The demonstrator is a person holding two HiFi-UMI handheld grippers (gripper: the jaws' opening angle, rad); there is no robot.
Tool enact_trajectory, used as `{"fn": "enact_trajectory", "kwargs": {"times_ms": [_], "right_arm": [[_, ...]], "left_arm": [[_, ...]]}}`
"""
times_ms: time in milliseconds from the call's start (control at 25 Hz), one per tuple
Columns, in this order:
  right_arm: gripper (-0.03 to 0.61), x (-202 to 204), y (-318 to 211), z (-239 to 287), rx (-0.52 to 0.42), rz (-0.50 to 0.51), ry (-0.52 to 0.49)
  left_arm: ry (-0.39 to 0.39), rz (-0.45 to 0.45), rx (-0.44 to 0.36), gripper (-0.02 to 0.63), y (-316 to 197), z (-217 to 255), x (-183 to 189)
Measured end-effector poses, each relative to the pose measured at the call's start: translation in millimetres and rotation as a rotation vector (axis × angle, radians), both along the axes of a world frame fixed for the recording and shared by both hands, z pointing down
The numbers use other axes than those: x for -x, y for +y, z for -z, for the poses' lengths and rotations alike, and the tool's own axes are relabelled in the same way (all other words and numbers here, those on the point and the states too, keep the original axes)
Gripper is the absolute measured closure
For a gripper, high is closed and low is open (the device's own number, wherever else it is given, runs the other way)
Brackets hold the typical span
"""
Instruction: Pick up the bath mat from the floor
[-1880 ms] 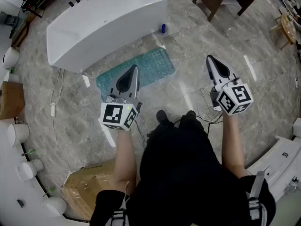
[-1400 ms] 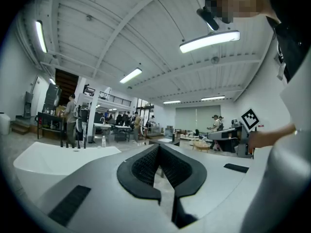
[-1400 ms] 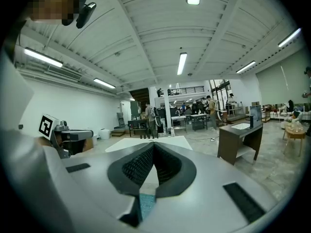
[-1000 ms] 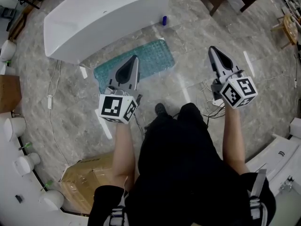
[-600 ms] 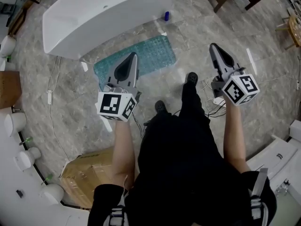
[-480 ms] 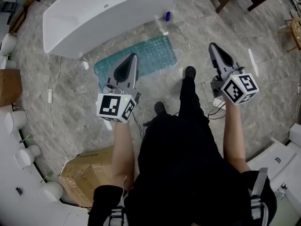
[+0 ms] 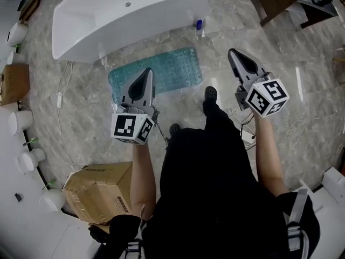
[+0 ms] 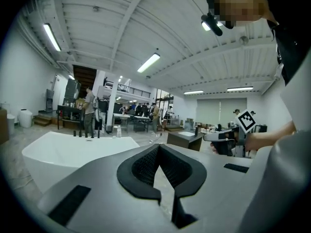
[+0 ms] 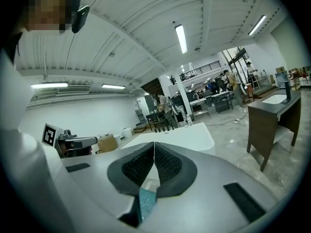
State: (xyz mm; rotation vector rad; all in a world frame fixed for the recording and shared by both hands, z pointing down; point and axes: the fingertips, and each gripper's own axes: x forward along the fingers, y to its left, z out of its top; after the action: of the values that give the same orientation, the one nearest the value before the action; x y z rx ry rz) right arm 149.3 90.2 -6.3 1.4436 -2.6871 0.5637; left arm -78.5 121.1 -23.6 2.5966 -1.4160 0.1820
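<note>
While you stand over the bath mat [image 7: 178,69], not yet reaching it, left gripper [image 7: 145,72] and right gripper [image 7: 233,53] jaws are pressed together, empty; next, bend down and spread them.

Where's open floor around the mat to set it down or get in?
Bare floor lies left of the bath mat, toward the cardboard box, and right of it toward the wooden table. Crowded: the strip along the bathtub with the blue bottle, and the cables by the right foot.
</note>
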Motion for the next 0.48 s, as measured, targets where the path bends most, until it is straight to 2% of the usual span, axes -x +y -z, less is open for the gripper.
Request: {"fn": "enact_trajectory", "kwargs": {"times_ms": [240,480], "right_arm": [[0.565,-31,-55,-50,0.115,0.105,0.004],[0.565,-24,-74,-125,0.213,0.164,-0.017]], "left_arm": [[-0.023,0.065,0.058,0.601,-43,-21,-56],[-0.037,0.059,0.134,0.601,-66,-73,-87]]}}
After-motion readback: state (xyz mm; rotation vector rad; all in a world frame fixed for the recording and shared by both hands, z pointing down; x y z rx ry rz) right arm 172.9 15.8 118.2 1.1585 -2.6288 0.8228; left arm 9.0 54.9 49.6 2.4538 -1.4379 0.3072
